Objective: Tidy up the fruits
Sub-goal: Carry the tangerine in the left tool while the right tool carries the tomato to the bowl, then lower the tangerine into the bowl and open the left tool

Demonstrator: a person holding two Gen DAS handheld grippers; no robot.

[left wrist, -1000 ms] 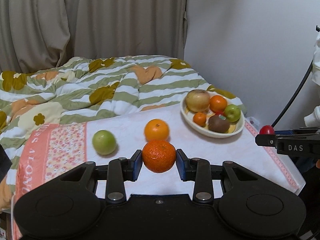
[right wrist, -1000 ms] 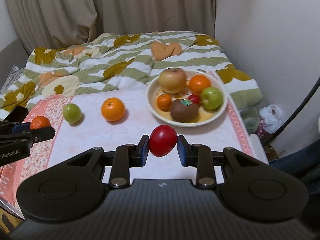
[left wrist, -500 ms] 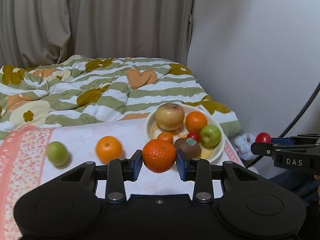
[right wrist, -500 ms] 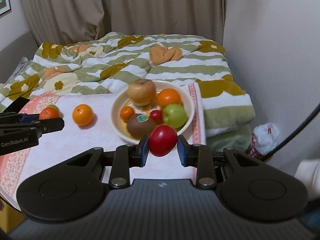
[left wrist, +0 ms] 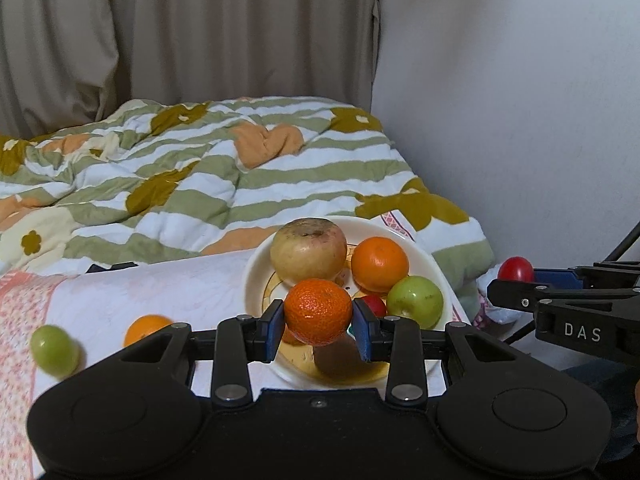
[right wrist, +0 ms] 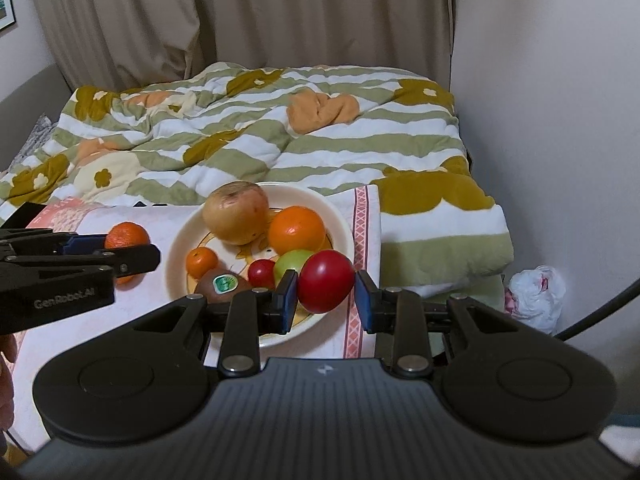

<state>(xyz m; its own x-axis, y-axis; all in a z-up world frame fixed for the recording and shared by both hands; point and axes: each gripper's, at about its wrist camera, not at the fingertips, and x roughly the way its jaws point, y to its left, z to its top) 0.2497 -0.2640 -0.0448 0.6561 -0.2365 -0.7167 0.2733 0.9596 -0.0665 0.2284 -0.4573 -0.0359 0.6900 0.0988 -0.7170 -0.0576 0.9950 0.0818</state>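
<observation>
Fruits: six in the cream round ceramic bowl on the counter – 1 big yellowish apple, 1 smooth orange, 1 green apple, 1 small mandarin, 1 small red tomato, 1 stickered brown kiwi. Left tongs clamp a dimpled orange tangerine above the bowl; right tongs clamp a glossy red tomato at the bowl's right rim. Only left view shows 2 loose fruits on the cloth: blurred green apple, orange.

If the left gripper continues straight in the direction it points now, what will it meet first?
Most likely the bowl and its fruit. The left gripper, shut on the mandarin, points down at the bowl's near part, where a kiwi and a small orange lie. Depth is uncertain.
</observation>
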